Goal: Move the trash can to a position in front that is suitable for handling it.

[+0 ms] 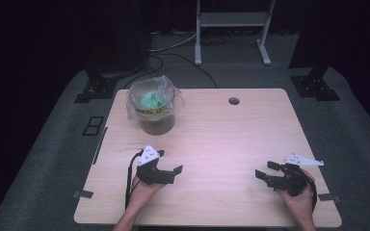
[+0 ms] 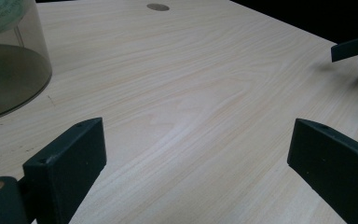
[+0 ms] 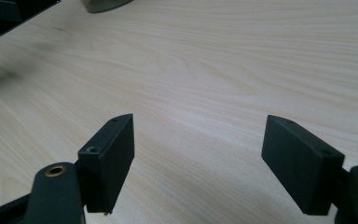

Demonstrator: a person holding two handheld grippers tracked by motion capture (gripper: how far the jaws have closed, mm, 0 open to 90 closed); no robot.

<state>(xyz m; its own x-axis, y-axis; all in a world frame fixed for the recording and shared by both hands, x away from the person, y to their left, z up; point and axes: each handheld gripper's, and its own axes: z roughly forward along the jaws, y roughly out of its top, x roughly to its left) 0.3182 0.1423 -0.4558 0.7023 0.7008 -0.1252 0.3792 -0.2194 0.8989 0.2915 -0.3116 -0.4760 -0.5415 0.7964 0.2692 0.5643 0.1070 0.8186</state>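
Note:
On the light wooden table a clear round bin lined with a plastic bag stands at the back left, with something green inside. My left gripper rests low near the front left, open and empty, pointing right. My right gripper sits near the front right, also open and empty, pointing left toward the other. In the left gripper view the gripper spans bare wood, with the bin at the left and the right gripper's fingertips far right. In the right gripper view the gripper frames bare tabletop.
A round cable hole is near the table's back edge. Behind the table stand a white frame, black stand bases and cables on grey carpet. Dark tape tabs mark the front edge.

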